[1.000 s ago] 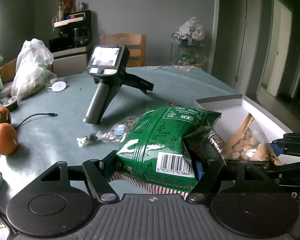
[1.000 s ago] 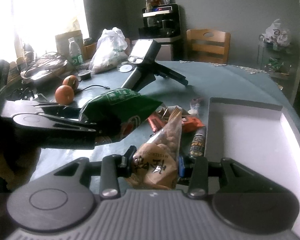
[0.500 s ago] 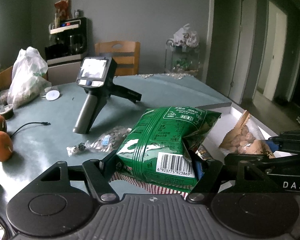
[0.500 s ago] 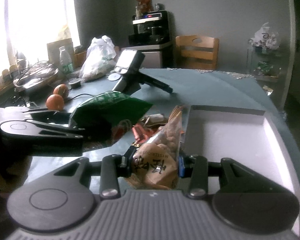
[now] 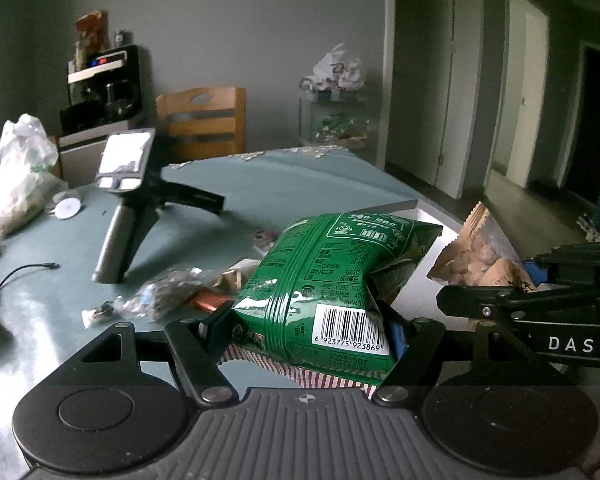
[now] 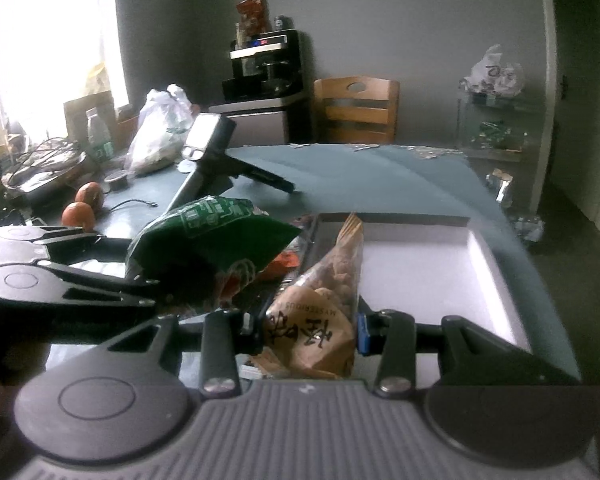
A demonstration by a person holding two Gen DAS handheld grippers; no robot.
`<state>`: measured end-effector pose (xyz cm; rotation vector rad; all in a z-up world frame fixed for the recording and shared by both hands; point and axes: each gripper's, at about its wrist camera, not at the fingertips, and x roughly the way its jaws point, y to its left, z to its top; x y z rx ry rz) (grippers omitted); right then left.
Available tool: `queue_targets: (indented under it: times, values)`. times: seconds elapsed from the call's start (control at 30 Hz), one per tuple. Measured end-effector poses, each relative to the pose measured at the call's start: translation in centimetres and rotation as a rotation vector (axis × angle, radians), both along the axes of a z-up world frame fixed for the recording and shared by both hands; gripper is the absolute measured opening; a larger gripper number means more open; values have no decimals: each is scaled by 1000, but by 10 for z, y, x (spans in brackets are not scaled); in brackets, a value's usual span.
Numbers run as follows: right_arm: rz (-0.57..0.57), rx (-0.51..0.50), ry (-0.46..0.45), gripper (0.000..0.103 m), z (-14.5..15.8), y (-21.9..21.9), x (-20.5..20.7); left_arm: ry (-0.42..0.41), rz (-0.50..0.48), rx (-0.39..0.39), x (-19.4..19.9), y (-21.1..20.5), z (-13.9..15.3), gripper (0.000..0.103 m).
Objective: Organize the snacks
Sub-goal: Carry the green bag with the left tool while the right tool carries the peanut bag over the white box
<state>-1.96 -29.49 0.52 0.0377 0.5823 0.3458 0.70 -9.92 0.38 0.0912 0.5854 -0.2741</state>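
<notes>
Snacks first, from the left wrist view: the left gripper pinches a green bag, held up above the table. From the right wrist view, the right gripper pinches a brown nut bag over the white box.

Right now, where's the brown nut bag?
The brown nut bag is clamped in the right gripper, held up over the near left edge of the white tray, just right of the green bag.
</notes>
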Motion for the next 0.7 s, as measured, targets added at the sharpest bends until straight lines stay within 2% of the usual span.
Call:
queue_targets:
  times: [0.7]
  values:
    - [-108, -8, 8, 40, -5, -68, -10, -25, -70, 40, 5, -69, -2, 72]
